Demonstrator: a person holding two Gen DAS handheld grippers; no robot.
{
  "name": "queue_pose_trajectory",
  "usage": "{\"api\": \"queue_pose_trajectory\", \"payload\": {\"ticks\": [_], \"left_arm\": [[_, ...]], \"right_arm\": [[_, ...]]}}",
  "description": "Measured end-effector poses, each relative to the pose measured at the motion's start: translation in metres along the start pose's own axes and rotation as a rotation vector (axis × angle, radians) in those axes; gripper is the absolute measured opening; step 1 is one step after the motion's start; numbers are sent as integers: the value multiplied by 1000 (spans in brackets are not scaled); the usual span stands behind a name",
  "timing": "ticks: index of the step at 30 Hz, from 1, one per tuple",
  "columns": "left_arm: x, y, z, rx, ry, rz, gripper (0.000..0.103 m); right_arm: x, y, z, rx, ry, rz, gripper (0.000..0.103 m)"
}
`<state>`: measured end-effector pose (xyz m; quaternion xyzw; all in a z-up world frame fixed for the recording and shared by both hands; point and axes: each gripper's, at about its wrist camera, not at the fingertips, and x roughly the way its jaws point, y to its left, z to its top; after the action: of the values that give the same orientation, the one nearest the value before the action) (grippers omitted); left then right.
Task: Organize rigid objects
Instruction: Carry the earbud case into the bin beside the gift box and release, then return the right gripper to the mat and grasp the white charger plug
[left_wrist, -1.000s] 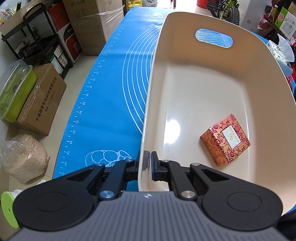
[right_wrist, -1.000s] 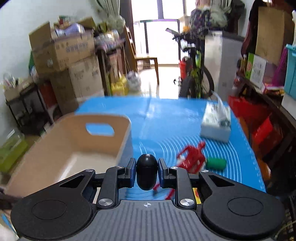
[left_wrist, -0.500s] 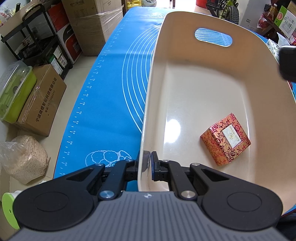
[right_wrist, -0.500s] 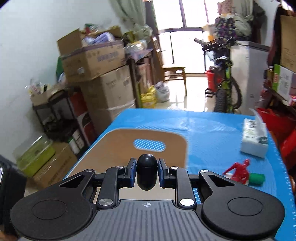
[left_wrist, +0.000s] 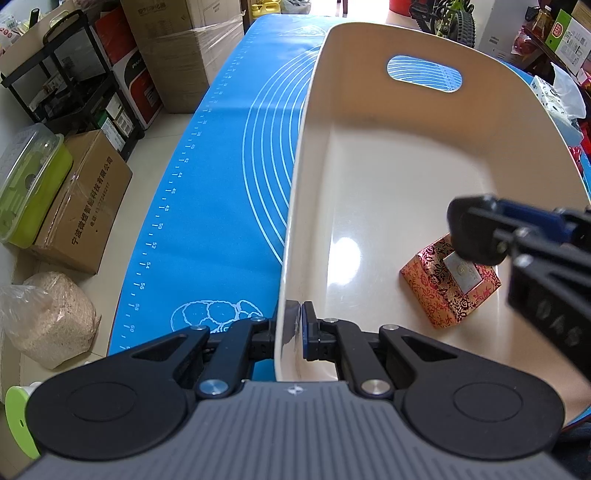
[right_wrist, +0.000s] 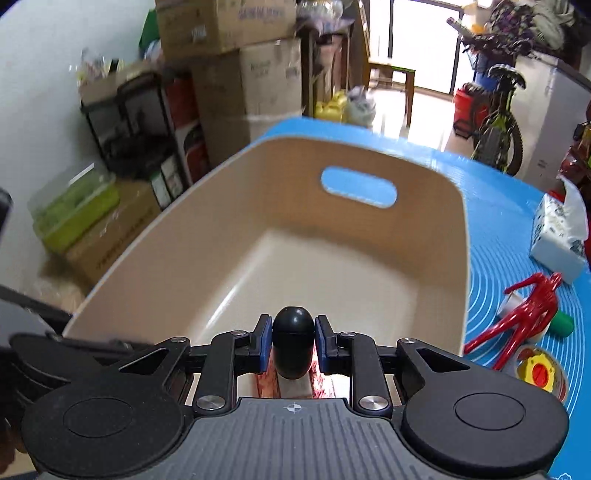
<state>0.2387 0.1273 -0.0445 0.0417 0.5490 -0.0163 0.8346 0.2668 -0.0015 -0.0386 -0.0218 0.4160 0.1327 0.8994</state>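
A cream bin (left_wrist: 369, 173) with a handle slot stands on the blue mat (left_wrist: 221, 177). My left gripper (left_wrist: 294, 325) is shut on the bin's near left rim. A red patterned box (left_wrist: 439, 291) lies on the bin's floor at the right. My right gripper (right_wrist: 293, 341) is shut on a black egg-shaped object (right_wrist: 292, 345) and hangs over the bin (right_wrist: 332, 266), just above the red patterned box (right_wrist: 266, 387). In the left wrist view the right gripper (left_wrist: 476, 236) comes in from the right with the black object (left_wrist: 472, 236) over that box.
On the mat right of the bin lie a red figure (right_wrist: 524, 310), a green piece (right_wrist: 563, 323), a round red-and-yellow item (right_wrist: 539, 373) and a tissue pack (right_wrist: 559, 236). Cardboard boxes (left_wrist: 85, 206), a green container (left_wrist: 26, 192) and a shelf (left_wrist: 74, 81) stand on the floor to the left.
My right gripper has swung left and down with the black object, from over the mat to inside the bin above the red box. The left gripper kept its hold on the rim.
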Motion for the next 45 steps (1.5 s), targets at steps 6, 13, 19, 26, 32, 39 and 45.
{"api": "queue_pose_trajectory", "payload": {"ticks": [6,13,19,26,32,39,45], "left_arm": [[0,0,0,1,1,2,9],[0,0,0,1,0,2,9],[-1,2,0,1,0,1,9],[-2,2,-1,1,-1,-3,9],[-2,2,-1,0,-1,-4,9],[-1,2,-2,-6,0,-3,10],[-1,2,-2,-4,5,1,10]], "right_arm": [[1,-1,0,15,20,-8,42],[-13,-13,3,45,-34,9,64],[-32,-18,8,53,-91,11,70],[-63,-50,9,111,-148,-3,77],[-74,-88,2,168,-153,-76,80],[-63,-125,-22,222,-70,-165,81],[-37,-139,-42,214,38,-234,81]]}}
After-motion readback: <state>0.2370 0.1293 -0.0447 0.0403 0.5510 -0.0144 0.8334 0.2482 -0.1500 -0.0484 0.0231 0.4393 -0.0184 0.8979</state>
